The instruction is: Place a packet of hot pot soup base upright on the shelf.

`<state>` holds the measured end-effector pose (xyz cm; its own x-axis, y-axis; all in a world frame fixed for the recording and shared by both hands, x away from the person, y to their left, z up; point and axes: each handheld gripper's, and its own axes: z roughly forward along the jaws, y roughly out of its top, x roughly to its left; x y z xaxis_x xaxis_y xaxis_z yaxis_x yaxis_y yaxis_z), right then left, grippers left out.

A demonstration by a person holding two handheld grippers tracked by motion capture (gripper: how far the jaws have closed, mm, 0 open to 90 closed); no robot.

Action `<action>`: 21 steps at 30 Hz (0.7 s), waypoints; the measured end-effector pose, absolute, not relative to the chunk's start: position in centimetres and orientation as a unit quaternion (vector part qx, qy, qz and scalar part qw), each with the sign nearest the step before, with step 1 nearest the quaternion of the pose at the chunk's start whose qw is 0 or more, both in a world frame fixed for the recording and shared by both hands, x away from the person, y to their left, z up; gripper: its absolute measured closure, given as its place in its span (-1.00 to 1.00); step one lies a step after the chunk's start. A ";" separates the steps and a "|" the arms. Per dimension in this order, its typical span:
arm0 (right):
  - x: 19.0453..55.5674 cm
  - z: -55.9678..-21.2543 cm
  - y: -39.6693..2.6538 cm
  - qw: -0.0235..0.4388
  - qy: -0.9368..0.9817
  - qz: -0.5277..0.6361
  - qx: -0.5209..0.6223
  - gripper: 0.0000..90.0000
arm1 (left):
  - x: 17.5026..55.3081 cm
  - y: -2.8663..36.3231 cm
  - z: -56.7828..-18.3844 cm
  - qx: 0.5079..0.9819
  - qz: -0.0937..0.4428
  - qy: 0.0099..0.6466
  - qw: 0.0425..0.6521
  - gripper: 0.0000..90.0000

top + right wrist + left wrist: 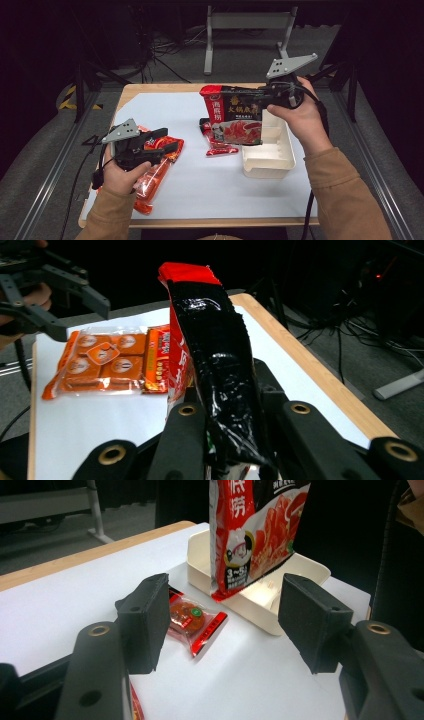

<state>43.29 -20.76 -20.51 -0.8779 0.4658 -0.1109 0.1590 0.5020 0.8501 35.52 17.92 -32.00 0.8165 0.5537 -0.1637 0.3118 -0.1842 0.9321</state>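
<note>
A tall red-and-black pouch (235,117) with a hot-pot picture hangs upright over the white tray (270,162); my right gripper (265,100) is shut on its edge. In the right gripper view the pouch (210,350) rises from between the closed jaws. In the left gripper view its lower corner (255,535) hangs just above the tray (200,555). My left gripper (167,141) is open at the table's left, above an orange snack pack (152,177) that also appears in the right gripper view (110,360). Nothing sits between the left jaws (222,620). A small red sachet (192,620) lies beyond them.
A white sheet (200,185) covers the wooden table (150,87). Small red sachets (220,147) lie left of the tray, under the pouch. A grey metal stand (245,22) is on the floor behind the table, with cables around it.
</note>
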 end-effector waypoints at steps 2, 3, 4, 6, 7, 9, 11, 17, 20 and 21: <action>43.7 -20.4 -21.2 0.169 0.848 0.465 0.189 0.74 | 35.6 18.0 -32.1 0.762 0.105 0.287 0.571 -0.16; 43.7 -20.4 -21.2 0.169 0.848 0.465 0.189 0.74 | 35.6 18.0 -32.1 0.762 0.105 0.287 0.571 -0.17; 43.9 -20.4 -21.5 0.172 0.847 0.465 0.192 0.74 | 35.6 18.0 -32.1 0.762 0.106 0.287 0.571 -0.17; 44.2 -20.3 -22.0 0.176 0.844 0.467 0.198 0.74 | 35.7 18.1 -32.1 0.763 0.108 0.287 0.570 -0.18; 44.4 -20.3 -22.2 0.179 0.843 0.467 0.200 0.74 | 35.7 18.1 -32.1 0.763 0.109 0.287 0.569 -0.19; 44.8 -20.2 -22.7 0.185 0.840 0.466 0.205 0.74 | 35.7 18.1 -32.2 0.763 0.110 0.289 0.568 -0.21; 45.1 -20.2 -23.2 0.193 0.838 0.465 0.211 0.74 | 35.8 18.1 -32.3 0.762 0.114 0.291 0.568 -0.24; 46.1 -20.3 -24.5 0.207 0.833 0.462 0.224 0.74 | 35.9 18.2 -32.6 0.761 0.129 0.296 0.563 -0.34; 46.7 -20.4 -25.2 0.216 0.830 0.461 0.226 0.74 | 36.0 18.1 -32.8 0.759 0.131 0.300 0.563 -0.39; 46.9 -20.4 -25.4 0.220 0.830 0.461 0.226 0.74 | 36.1 18.1 -32.9 0.758 0.131 0.299 0.564 -0.42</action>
<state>46.88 -25.43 -20.44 -0.8011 0.5778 -0.1559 0.1730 0.4730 0.8639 36.08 18.11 -32.85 0.7866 0.6016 -0.1390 0.3060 -0.1843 0.9340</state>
